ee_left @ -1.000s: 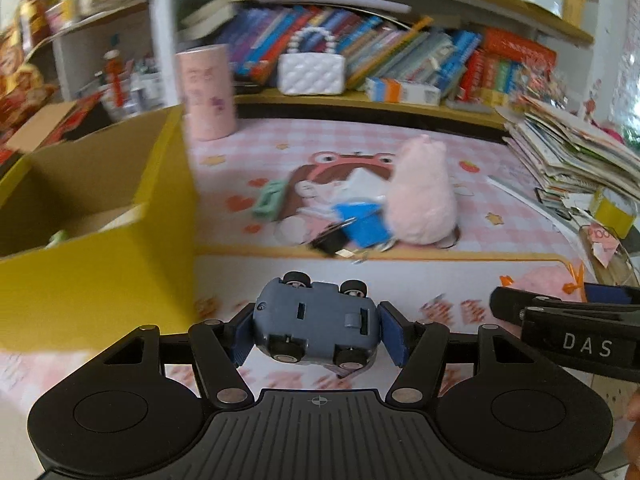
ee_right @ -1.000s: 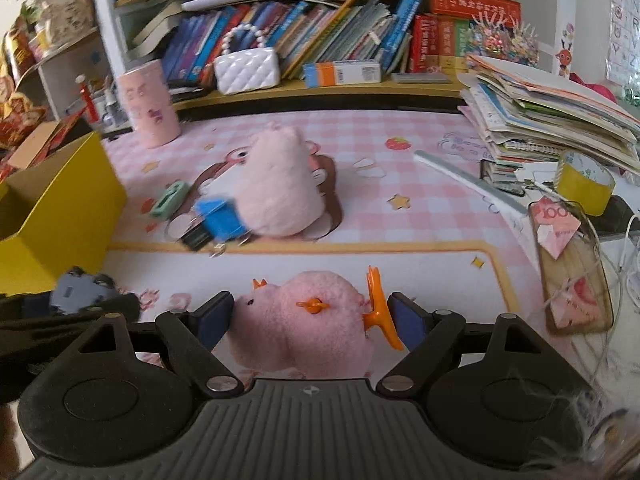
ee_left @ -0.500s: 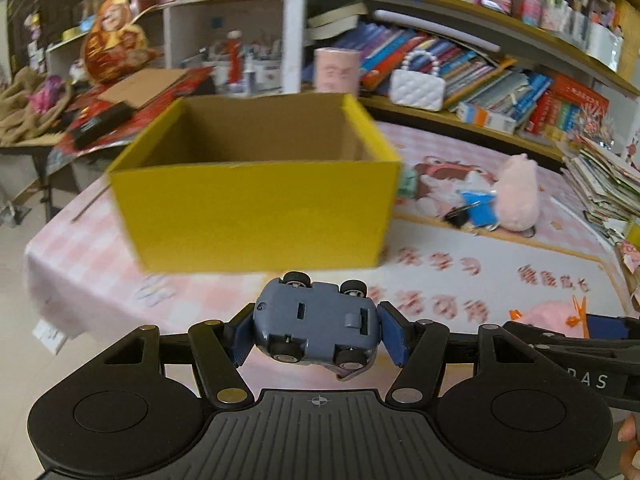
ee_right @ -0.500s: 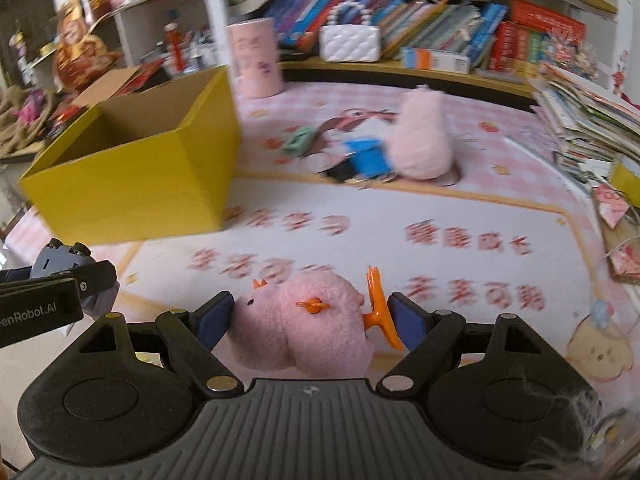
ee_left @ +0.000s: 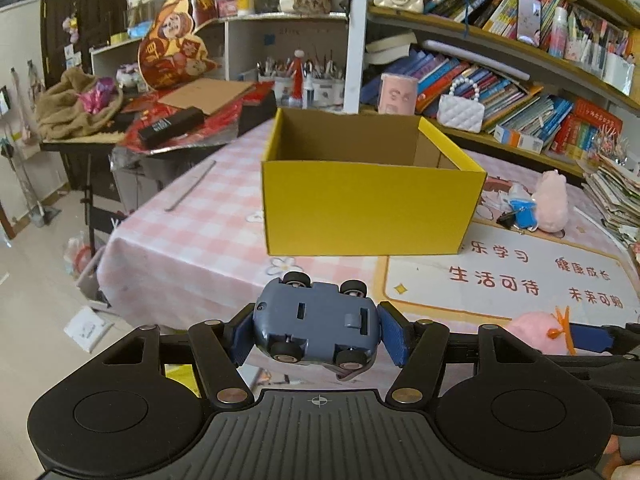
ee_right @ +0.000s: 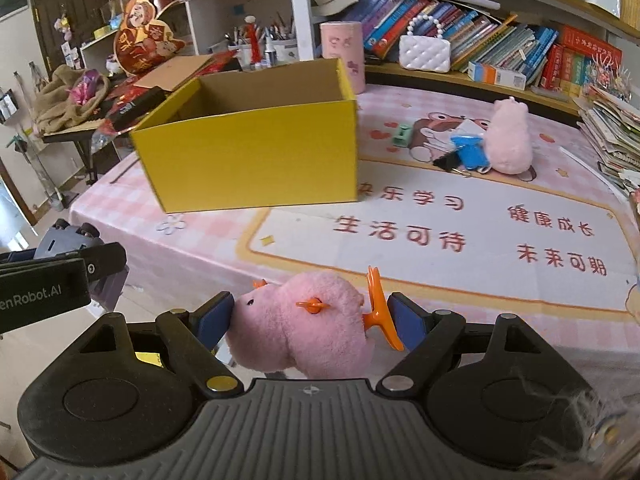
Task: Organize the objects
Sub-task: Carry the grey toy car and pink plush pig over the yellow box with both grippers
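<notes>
My left gripper (ee_left: pixel 316 334) is shut on a blue toy car (ee_left: pixel 316 330), held wheels-up off the table's near edge. My right gripper (ee_right: pixel 310 322) is shut on a pink plush chick (ee_right: pixel 300 324) with orange feet. An open yellow cardboard box (ee_left: pixel 368 208) stands on the pink checked table ahead; it also shows in the right wrist view (ee_right: pixel 256 156). The left gripper and car (ee_right: pixel 66 240) show at the left of the right wrist view. The chick (ee_left: pixel 536 328) shows at the right of the left wrist view.
A pink plush pig (ee_right: pixel 510 142), a blue toy (ee_right: pixel 470 154), a black clip and a small green item (ee_right: pixel 402 136) lie right of the box. A pink cup (ee_right: pixel 342 52), white purse (ee_right: pixel 424 54), bookshelves and a paper stack (ee_right: pixel 612 132) lie beyond.
Both grippers have pulled back from the table with their toys still held. The yellow box now sits farther away and more centred in both views.
</notes>
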### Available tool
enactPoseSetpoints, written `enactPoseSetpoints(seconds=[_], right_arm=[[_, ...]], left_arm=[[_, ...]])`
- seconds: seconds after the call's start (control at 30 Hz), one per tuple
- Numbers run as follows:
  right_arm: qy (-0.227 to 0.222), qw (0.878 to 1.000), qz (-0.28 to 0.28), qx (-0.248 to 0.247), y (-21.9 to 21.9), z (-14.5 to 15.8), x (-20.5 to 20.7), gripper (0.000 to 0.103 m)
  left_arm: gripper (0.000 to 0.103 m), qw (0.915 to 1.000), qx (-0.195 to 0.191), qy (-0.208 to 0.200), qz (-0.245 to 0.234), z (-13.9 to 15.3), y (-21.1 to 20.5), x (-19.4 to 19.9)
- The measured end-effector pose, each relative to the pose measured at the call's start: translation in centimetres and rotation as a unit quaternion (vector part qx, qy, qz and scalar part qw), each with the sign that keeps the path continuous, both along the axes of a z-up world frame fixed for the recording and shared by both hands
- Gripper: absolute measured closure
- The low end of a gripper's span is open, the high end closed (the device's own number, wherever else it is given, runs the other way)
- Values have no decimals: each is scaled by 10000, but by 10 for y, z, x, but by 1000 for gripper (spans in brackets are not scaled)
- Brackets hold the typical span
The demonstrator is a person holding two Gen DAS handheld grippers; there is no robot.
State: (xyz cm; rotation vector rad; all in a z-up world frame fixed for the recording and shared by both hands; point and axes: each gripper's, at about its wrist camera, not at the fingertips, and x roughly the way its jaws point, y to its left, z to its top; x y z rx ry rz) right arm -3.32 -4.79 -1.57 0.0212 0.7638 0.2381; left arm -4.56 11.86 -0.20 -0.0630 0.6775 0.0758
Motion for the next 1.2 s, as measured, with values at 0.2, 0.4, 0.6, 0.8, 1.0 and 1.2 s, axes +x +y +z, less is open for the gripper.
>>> enactPoseSetpoints(seconds=[0.2,0.4,0.6,0.8,1.0,1.2], right_arm=[[-146,9999,-11,-64,22,8,-14,21],[-330,9993,-62,-151,36,19,-20,21],[-482,9985,-65,-242,46,28,-16,21],[-556,9980,-47,-292,50,30,-6,21],[-758,9968,-72,-234,53,42,20,21],[-912,9957,-22,-182,53,55,57,21]], left_arm=[[41,9999,-59,-155,-39,6,22,-12],[41,9993,-159,-325,-62,12,38,-19],[41,9985,-232,-489,-115,19,46,-19],[41,9981,-262,-531,-162,21,49,-9],[41,9969,-214,-721,-223,35,47,14],[41,9953,-207,-921,-203,50,44,50]])
